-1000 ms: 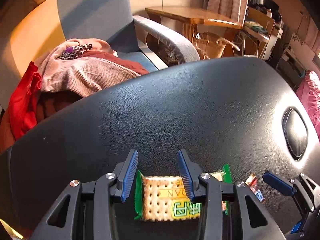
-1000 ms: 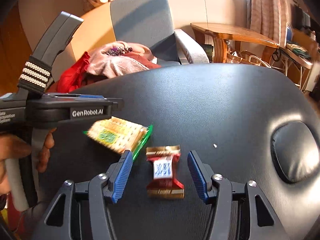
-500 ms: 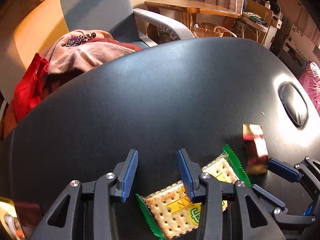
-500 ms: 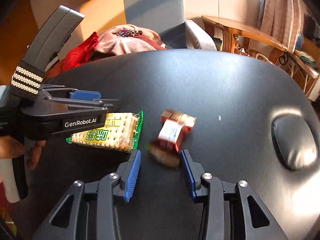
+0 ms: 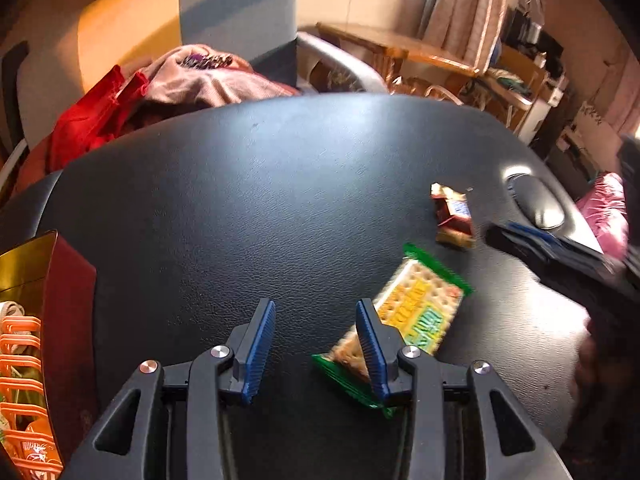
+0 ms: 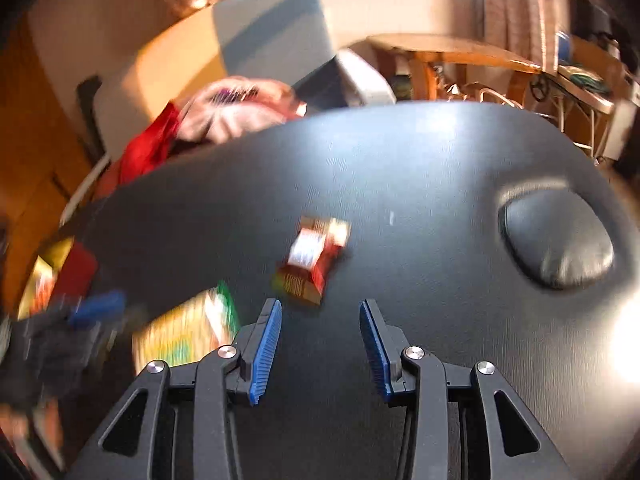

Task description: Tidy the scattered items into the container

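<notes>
Black leather table [image 5: 280, 200] carries the cracker packet [image 5: 416, 312] near the left gripper [image 5: 316, 344] and the red candy [image 6: 316, 260] beyond the right gripper [image 6: 320, 340]. Both grippers gape empty. Next, I judge: grasp either item and carry it to the left-edge container [image 5: 60, 280].

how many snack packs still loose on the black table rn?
2: cracker pack partly under the left hand-held gripper; red candy pack farther right. Others may sit outside view.
</notes>
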### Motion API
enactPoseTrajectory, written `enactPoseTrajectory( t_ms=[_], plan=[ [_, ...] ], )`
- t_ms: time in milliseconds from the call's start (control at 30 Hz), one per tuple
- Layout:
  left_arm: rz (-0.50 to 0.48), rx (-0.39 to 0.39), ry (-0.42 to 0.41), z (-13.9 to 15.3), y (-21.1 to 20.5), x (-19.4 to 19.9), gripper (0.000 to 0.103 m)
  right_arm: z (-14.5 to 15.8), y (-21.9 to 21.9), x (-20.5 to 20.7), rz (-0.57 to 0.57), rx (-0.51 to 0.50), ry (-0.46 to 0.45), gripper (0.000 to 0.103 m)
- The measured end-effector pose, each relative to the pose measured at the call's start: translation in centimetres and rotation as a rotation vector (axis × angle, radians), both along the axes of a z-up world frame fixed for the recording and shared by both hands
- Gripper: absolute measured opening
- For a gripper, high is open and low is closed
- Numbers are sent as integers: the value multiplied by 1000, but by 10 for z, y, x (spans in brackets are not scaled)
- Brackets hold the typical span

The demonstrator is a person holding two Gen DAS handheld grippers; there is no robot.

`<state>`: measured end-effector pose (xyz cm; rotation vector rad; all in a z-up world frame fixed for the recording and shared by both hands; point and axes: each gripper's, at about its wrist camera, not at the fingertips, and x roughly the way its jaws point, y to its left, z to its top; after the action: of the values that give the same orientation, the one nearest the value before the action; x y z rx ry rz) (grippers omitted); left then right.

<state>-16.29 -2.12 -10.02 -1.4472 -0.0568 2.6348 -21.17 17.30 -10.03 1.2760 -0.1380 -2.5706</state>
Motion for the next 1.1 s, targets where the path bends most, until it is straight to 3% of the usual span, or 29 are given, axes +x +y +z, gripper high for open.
enactPoseTrajectory(
  t_ms=[200, 233, 400, 600, 900, 1100],
  plan=[
    [-129, 20, 20, 3, 11, 6, 49, -10, -36, -50, 63, 113, -24, 40],
    [-149, 18, 17, 2, 14, 6, 49, -12, -40, -51, 87, 128, -33, 35],
    [-226, 13, 5, -4, 28, 3, 49, -12, -35, -26, 175, 177, -40, 35],
    [-302, -44, 2, -11, 49, -3, 52, -8, -9, 29, 190, 119, -67, 36],
    [-324, -77, 0, -13, 54, -6, 53, -2, 28, 94, 28, -9, -54, 43],
    [-340, -86, -47, -20, 52, -5, 54, 5, 35, 115, -33, -66, -37, 49]
  ],
)
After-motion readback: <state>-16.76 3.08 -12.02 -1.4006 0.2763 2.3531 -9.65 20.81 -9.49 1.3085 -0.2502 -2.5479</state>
